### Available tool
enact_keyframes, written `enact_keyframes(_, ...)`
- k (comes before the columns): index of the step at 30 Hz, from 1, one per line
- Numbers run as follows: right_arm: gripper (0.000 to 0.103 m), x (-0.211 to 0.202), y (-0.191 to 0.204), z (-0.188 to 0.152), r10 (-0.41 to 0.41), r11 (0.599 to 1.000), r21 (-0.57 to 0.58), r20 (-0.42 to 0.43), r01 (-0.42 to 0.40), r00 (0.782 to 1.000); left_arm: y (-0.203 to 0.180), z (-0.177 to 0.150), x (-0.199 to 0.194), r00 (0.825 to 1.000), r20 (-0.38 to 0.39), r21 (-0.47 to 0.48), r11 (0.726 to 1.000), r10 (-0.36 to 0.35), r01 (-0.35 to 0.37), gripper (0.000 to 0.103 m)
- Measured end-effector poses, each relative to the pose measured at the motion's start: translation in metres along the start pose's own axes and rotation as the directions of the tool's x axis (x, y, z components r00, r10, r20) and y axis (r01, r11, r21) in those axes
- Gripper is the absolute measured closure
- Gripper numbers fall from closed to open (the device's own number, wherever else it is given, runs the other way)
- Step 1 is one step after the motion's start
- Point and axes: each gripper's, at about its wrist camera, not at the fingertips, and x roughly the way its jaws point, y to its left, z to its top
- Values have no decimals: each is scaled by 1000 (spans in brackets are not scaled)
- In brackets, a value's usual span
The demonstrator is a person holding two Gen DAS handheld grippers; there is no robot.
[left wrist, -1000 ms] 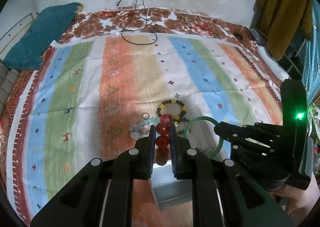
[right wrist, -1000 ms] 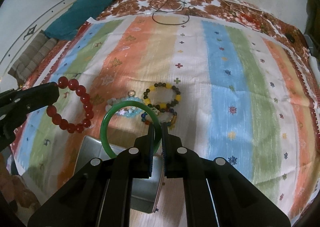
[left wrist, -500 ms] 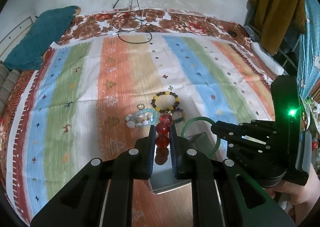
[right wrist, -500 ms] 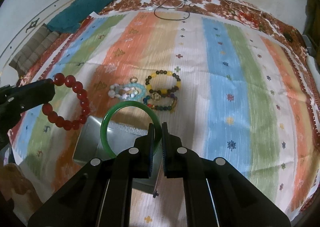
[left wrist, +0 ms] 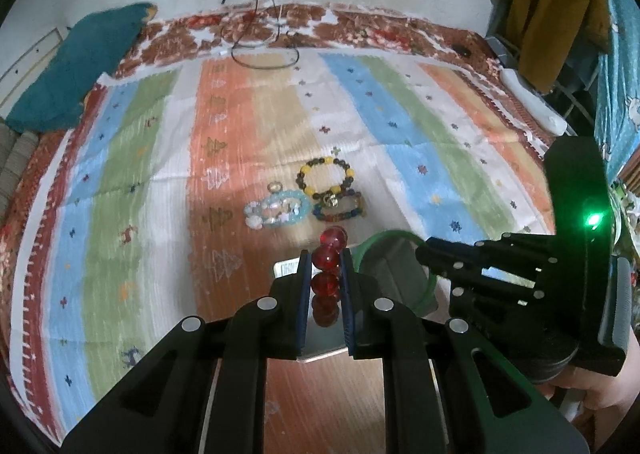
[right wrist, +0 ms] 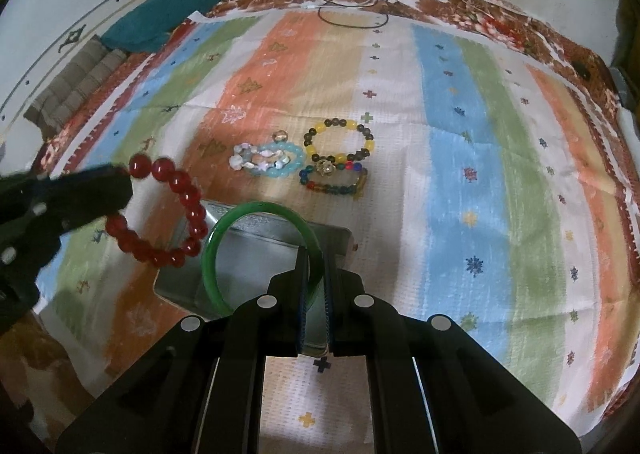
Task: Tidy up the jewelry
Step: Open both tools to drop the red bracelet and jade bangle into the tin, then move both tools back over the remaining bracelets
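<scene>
**Two bracelets, one box**

I hold a gripper in each hand. My left gripper [left wrist: 325, 282] is clamped on the red bead bracelet [right wrist: 168, 214]. My right gripper [right wrist: 316, 294] is clamped on the green ring bracelet [right wrist: 260, 250]. Both bracelets hang in the air over the gray metal box [right wrist: 264, 254], which sits on the striped cloth [right wrist: 460, 134], near me. The red one is to the left and the green one is to the right, just beside each other.

Three more bracelets lie on the cloth just past the box: a pale blue one [right wrist: 268, 160], a yellow and dark one [right wrist: 340, 140], and a many-colored one [right wrist: 334, 180].

I think my job now is to drop both bracelets into the box. To do it well, I should go low first, so nothing bounces out. The green ring looks hard and may clink or roll, so I should lay it flat. The red beads look floppy and should pile up softly. I should keep my two grippers from bumping. I should let go only when each bracelet sits inside the box walls, not on the edge.
</scene>
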Motion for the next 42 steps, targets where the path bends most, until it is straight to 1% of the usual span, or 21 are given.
enact_keyframes(3,86,0,-3,1,2,1000,17,-5,-2,1000,6,0,1,1000,-4,-26,999,20,-20,87)
enact_keyframes(4,74,0,-3,2,-1,1000,21,-3,1,1000,8,1,2,1000,-6,-32,999,21,-21,82)
enact_keyframes(5,66,-1,-5,3,-2,1000,31,2,2,1000,11,1,2,1000,-9,-45,999,28,-28,79)
enact_keyframes(9,65,-2,-13,4,0,998,66,4,0,1000,20,3,3,999,-14,-71,996,49,-50,73)
enact_keyframes(11,61,-2,-17,6,0,997,82,2,0,1000,24,4,2,999,-11,-86,995,50,-50,71)
enact_keyframes(15,55,-1,-23,8,-2,995,103,1,2,1000,29,6,3,998,-11,-104,993,58,-59,61)
enact_keyframes(17,52,-1,-24,9,-4,994,105,1,4,1000,31,7,5,998,-15,-108,992,65,-66,58)
enact_keyframes(21,47,0,-24,10,-6,995,104,1,6,1000,37,10,9,997,-21,-124,989,74,-76,49)
enact_keyframes(23,43,0,-24,10,-9,994,106,2,8,1000,42,11,11,997,-23,-137,987,78,-81,46)
enact_keyframes(28,38,4,-28,16,-13,993,115,-2,14,1000,51,15,16,995,-35,-161,982,94,-98,38)
enact_keyframes(37,31,10,-33,26,-11,992,128,-3,11,1000,56,22,29,992,-56,-159,980,109,-117,31)
enact_keyframes(42,28,14,-34,32,-7,993,121,-1,7,1000,56,27,37,991,-67,-151,980,120,-129,28)
